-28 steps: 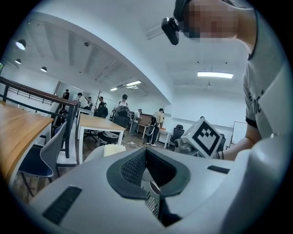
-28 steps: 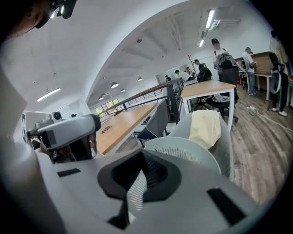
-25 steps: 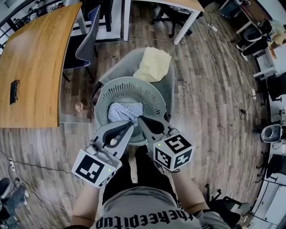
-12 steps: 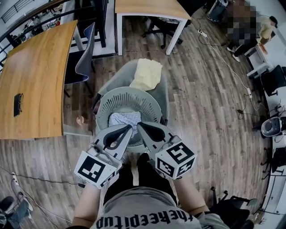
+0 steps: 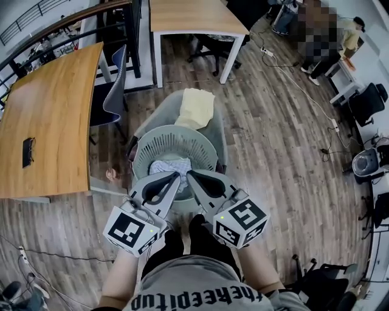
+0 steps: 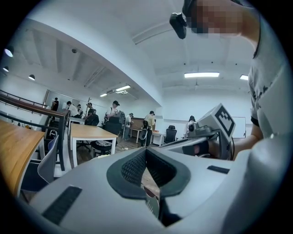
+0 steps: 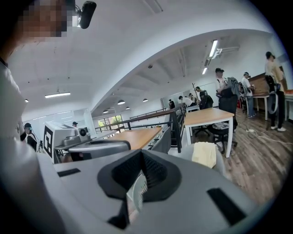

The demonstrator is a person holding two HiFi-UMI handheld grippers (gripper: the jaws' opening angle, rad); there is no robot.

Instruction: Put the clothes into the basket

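Note:
A round grey-green slatted basket [image 5: 149,143] stands on a grey armchair [image 5: 220,130]. A pale patterned cloth [image 5: 169,166] lies inside it. A yellow cloth [image 5: 194,108] hangs over the armchair's back, and the right gripper view also shows this yellow cloth [image 7: 204,154]. My left gripper [image 5: 178,175] and right gripper [image 5: 189,175] hover side by side over the basket's near side, above the patterned cloth's edge. Both are shut, tips together, with nothing seen between them. In each gripper view the jaws meet, left gripper [image 6: 145,150] and right gripper [image 7: 141,151], and basket slats [image 7: 136,194] show through the hollow below.
A long wooden table [image 5: 48,121] runs along the left, with a blue-grey chair [image 5: 112,76] beside it. A white-legged table [image 5: 188,18] stands behind the armchair. Office chairs and floor cables [image 5: 316,103] lie to the right. People stand at the far end of the room.
Both grippers stay shut and have lifted slightly over the basket's near side. The head view has tilted up, showing more of the far room.

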